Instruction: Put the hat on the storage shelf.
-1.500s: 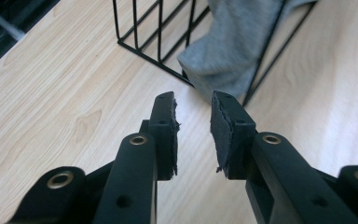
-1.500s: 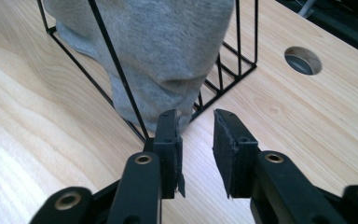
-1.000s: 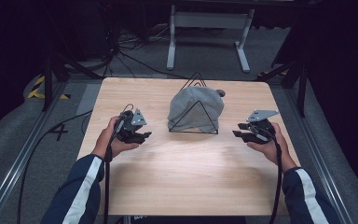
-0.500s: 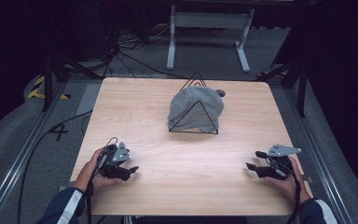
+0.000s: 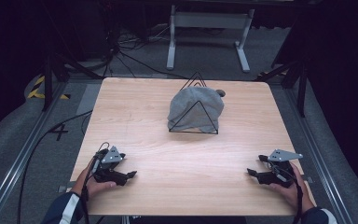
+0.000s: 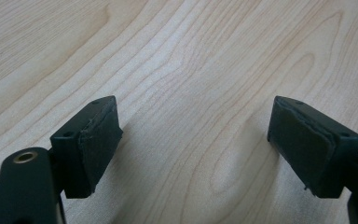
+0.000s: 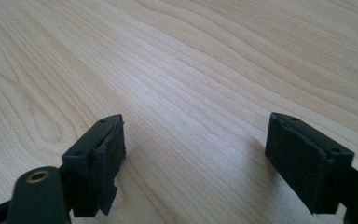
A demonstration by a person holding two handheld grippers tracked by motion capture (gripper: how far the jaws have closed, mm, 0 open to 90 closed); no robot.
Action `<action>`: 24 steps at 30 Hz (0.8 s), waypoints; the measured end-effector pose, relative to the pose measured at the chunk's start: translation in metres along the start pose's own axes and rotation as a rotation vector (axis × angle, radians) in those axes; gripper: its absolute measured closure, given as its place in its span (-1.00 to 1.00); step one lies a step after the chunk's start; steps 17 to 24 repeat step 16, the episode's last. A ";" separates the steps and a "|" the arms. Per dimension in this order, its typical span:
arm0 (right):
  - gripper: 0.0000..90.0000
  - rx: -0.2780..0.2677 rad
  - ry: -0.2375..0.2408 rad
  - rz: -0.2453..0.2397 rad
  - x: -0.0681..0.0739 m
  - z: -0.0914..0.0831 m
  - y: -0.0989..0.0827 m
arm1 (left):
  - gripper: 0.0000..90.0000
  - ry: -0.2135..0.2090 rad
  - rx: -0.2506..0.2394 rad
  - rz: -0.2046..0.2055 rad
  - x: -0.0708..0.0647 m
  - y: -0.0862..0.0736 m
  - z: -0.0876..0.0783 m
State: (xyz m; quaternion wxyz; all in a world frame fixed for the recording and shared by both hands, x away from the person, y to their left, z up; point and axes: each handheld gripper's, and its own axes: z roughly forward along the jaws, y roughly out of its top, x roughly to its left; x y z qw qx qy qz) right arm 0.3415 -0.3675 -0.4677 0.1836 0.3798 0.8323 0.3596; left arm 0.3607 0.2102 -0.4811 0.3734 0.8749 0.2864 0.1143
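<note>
A grey cloth (image 5: 196, 108) hangs draped over a black wire triangular stand (image 5: 193, 121) at the far middle of the wooden table (image 5: 182, 177). My left gripper (image 5: 129, 175) rests low near the front left corner, open, its jaws having just been opening with only bare wood between the pads (image 6: 98, 140). Near the front right corner my right gripper (image 5: 251, 172) is also open, jaws just widened, nothing between its pads (image 7: 303, 161). Both grippers point inward, well apart from the cloth.
Metal rails (image 5: 14, 172) run along both sides of the table. A white frame (image 5: 209, 28) and cables (image 5: 121, 51) lie on the floor beyond the far edge. A cable (image 5: 42, 140) trails from the left gripper off the table's left side.
Both hands drew back from beside the cloth stand toward the front corners and sank to the tabletop. Both grippers' jaws opened wider.
</note>
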 end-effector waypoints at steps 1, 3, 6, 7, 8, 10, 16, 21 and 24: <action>-0.55 0.000 -0.002 0.001 0.000 0.000 0.000 | -0.62 0.000 -0.001 0.000 0.000 0.000 0.000; -0.55 0.000 -0.002 0.002 0.000 0.000 0.000 | -0.65 0.000 0.006 0.006 0.000 0.001 0.001; -0.55 0.000 -0.002 0.001 0.000 0.000 0.000 | -0.66 -0.003 0.008 0.010 0.001 0.001 0.001; -0.55 0.000 -0.002 0.002 0.000 0.000 0.000 | -0.66 -0.002 0.008 0.012 0.001 0.001 0.001; -0.55 0.000 -0.002 0.002 0.000 0.000 0.000 | -0.66 -0.003 0.008 0.010 0.001 0.001 0.001; -0.56 0.000 -0.003 0.002 0.000 0.000 0.000 | -0.66 -0.001 0.008 0.012 0.001 0.001 0.001; -0.61 0.004 -0.005 0.006 0.000 0.000 0.000 | -0.66 -0.001 0.008 0.012 0.001 0.001 0.001; -0.61 0.004 -0.005 0.006 0.000 0.000 0.000 | -0.66 -0.001 0.008 0.012 0.001 0.001 0.001; -0.61 0.004 -0.005 0.006 0.000 0.000 0.000 | -0.66 -0.001 0.008 0.012 0.001 0.001 0.001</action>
